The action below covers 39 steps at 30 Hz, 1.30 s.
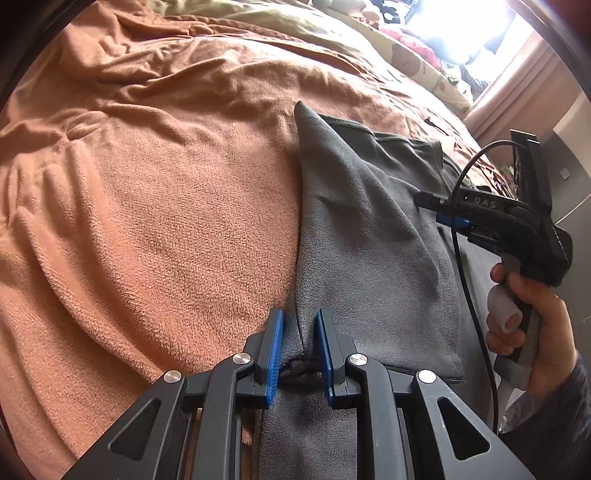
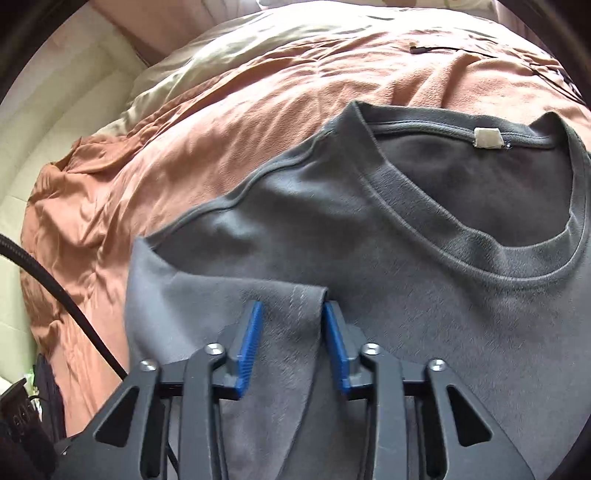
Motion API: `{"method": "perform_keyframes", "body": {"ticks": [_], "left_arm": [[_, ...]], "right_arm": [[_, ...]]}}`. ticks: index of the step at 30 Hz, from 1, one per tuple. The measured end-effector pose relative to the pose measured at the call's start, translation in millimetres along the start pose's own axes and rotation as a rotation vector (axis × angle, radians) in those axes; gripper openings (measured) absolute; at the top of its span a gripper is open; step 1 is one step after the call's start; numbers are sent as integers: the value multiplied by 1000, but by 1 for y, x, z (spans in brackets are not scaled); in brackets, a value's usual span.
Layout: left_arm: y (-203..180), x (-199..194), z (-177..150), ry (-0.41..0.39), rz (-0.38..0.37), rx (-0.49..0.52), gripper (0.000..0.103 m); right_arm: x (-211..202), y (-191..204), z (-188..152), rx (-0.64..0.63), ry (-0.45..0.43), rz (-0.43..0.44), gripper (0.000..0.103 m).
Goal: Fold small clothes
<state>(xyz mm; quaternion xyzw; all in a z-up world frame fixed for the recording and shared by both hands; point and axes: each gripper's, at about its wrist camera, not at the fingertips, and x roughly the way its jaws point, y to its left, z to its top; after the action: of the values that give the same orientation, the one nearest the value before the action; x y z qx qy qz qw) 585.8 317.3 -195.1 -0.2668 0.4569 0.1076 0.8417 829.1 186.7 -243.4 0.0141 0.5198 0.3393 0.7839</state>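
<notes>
1. A grey shirt point(image 2: 424, 280) lies on a bed, on an orange blanket point(image 1: 147, 203), with its collar point(image 2: 480, 236) at the far end.
2. The left gripper point(image 1: 299, 343) has a narrow gap between its blue pads, and a bunched ridge of shirt fabric sits in it, seemingly pinched.
3. The right gripper point(image 2: 291, 332) stands a little wider around a folded-over flap point(image 2: 221, 295) near the collar; whether it truly clamps, I cannot tell.
4. To do this fold well, I judge both grippers should carry the flap's edge level across the shirt, then lay it flat without dragging the lower layer.
5. The blanket is rumpled and soft, so creases may transfer.
6. Beyond the collar lies pale bedding point(image 2: 221, 48); a bright window point(image 1: 461, 29) glares.
</notes>
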Motion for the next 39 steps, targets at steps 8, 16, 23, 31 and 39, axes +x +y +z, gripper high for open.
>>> {"method": "perform_keyframes", "body": {"ticks": [8, 16, 23, 31, 39], "left_arm": [[2, 0, 1, 5, 1, -5, 18], [-7, 0, 7, 33, 50, 30, 17], [-7, -16, 8, 21, 25, 30, 18], [-8, -42, -2, -1, 15, 26, 19], [-8, -68, -20, -19, -15, 19, 19]], "right_arm": [[-36, 3, -11, -5, -64, -55, 1], [-24, 17, -13, -34, 5, -101, 5], [-54, 19, -27, -69, -20, -47, 70], [-78, 41, -66, -129, 50, 30, 52], [-76, 46, -100, -104, 169, 69, 36]]}}
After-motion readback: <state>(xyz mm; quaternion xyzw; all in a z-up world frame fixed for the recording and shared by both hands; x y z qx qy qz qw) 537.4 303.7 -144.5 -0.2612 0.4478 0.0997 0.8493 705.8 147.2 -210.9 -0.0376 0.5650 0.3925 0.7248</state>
